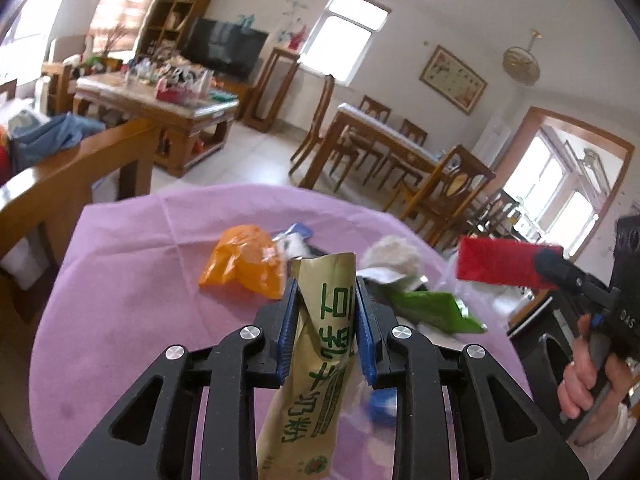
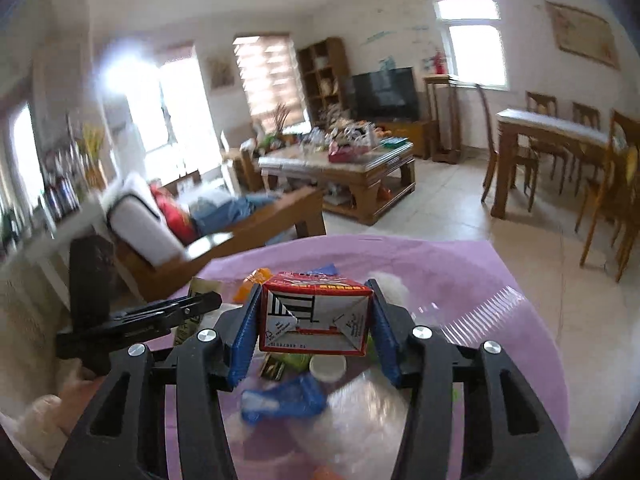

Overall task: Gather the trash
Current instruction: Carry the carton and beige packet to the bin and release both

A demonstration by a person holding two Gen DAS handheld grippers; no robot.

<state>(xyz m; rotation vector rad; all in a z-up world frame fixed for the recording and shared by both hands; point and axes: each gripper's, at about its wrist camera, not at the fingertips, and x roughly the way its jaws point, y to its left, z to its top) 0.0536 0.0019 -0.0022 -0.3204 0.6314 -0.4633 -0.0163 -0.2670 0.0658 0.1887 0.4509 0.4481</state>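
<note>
My left gripper [image 1: 326, 320] is shut on a tan paper packet with green print [image 1: 320, 352], held above the purple-clothed round table [image 1: 132, 264]. My right gripper [image 2: 314, 320] is shut on a red and white drink carton [image 2: 314, 318]; the carton also shows at the right of the left wrist view [image 1: 496, 264]. On the cloth lie an orange plastic bag [image 1: 244, 260], a white crumpled tissue [image 1: 392, 254], a green wrapper [image 1: 436, 310] and a blue wrapper [image 2: 284, 398]. The left gripper and its packet show at the left of the right wrist view [image 2: 192, 308].
A clear plastic bag [image 2: 472, 316] and a white cap [image 2: 328, 368] lie under my right gripper. A wooden sofa [image 1: 80, 164] stands left of the table, a coffee table [image 1: 160, 100] behind it, and a dining table with chairs [image 1: 384, 140] to the right.
</note>
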